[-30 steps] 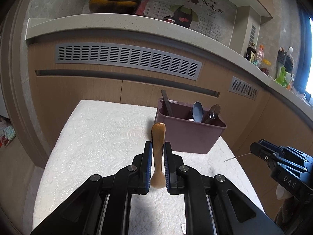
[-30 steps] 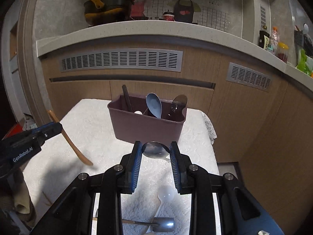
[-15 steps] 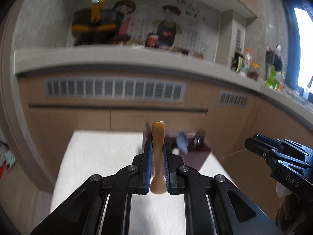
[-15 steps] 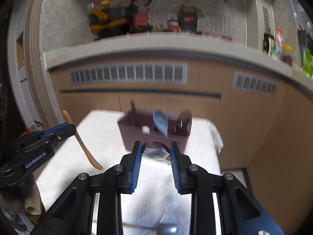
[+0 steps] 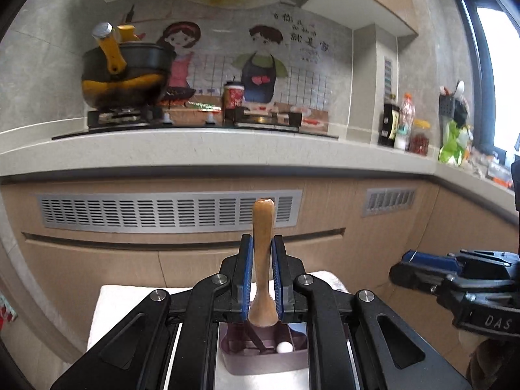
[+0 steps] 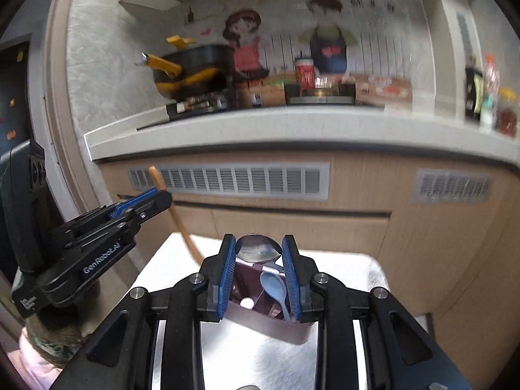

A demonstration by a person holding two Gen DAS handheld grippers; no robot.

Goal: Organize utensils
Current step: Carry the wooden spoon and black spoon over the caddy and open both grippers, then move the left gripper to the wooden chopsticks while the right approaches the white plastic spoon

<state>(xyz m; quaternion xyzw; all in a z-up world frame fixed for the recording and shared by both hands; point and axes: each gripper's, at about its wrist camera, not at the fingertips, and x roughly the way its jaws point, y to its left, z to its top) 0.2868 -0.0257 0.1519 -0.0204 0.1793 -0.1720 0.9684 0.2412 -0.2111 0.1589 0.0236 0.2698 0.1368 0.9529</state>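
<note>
A white textured towel [image 6: 260,354] carries the mauve plastic utensil caddy [image 6: 276,321]. Above that caddy, the left gripper [image 5: 262,260] clamps a tan wooden spoon [image 5: 262,260] upright; the right gripper [image 6: 259,260] pinches a shiny steel spoon [image 6: 258,251].

Black left claw [image 5: 262,260], blue pads, silver screws, white "GenRobot.AI" lettering
</note>
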